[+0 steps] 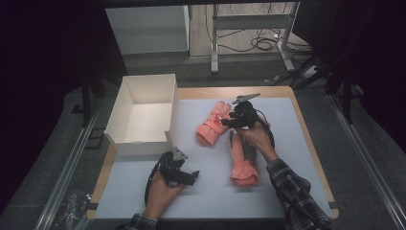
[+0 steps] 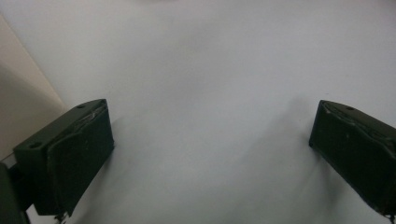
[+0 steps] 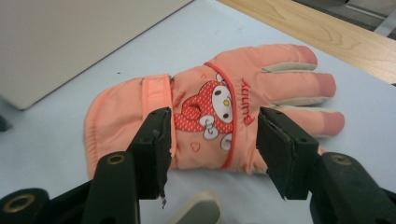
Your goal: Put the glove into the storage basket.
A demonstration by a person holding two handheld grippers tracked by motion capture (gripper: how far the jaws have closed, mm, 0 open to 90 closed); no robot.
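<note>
Right hand-held gripper: jaws standing apart, straddling the middle of the pink glove with the cartoon patch, which is lying flat on the desk directly beneath and ahead of it. Second pink glove: lying just beside that gripper's holding hand. Left hand-held gripper: jaws spread wide, hovering over bare desk, a white box sitting beyond it.

Dark plaid sleeves, black left hand-held gripper and right hand-held gripper, grey three-cornered plates, trailing black cables
</note>
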